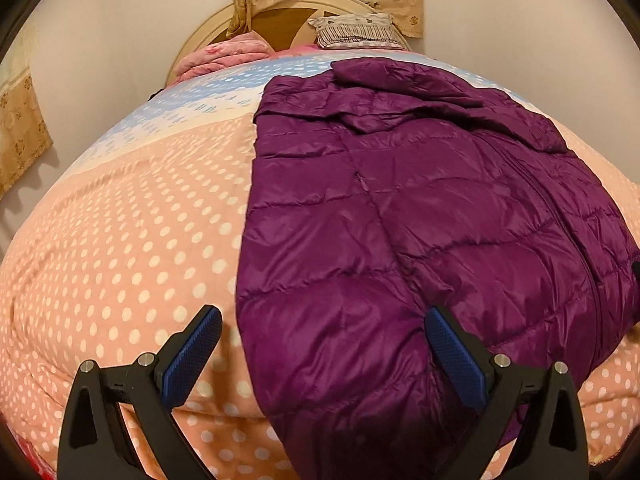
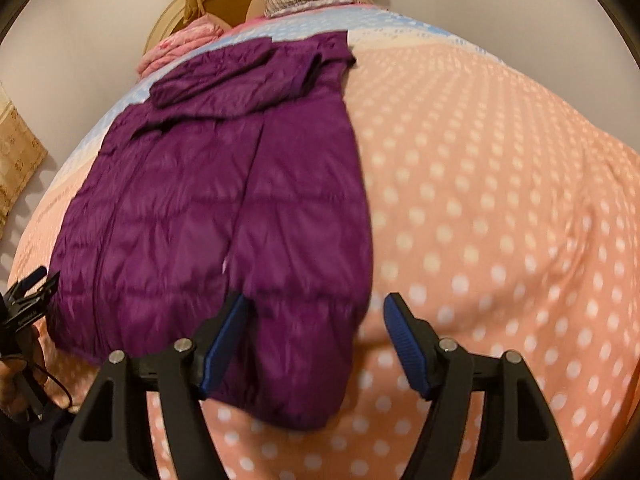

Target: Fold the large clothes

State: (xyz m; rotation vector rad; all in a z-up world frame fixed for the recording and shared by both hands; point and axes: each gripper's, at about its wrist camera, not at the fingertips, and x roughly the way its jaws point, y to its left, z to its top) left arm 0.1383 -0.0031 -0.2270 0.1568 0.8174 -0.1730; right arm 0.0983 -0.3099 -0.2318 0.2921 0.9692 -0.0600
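A purple quilted down jacket (image 1: 420, 220) lies flat on the bed, hood toward the headboard, sleeves folded over the body. My left gripper (image 1: 322, 320) is open above the jacket's near left hem corner, holding nothing. In the right wrist view the jacket (image 2: 208, 208) lies left of centre with a sleeve folded lengthwise on top. My right gripper (image 2: 316, 316) is open over the jacket's near right hem corner, empty. The left gripper (image 2: 28, 292) shows at the far left edge.
The bed is covered by a peach polka-dot quilt (image 1: 132, 248) with a blue band near the head. A pink folded blanket (image 1: 224, 56) and a striped pillow (image 1: 356, 30) lie by the round headboard. Beige curtains (image 1: 20, 128) hang on the left wall.
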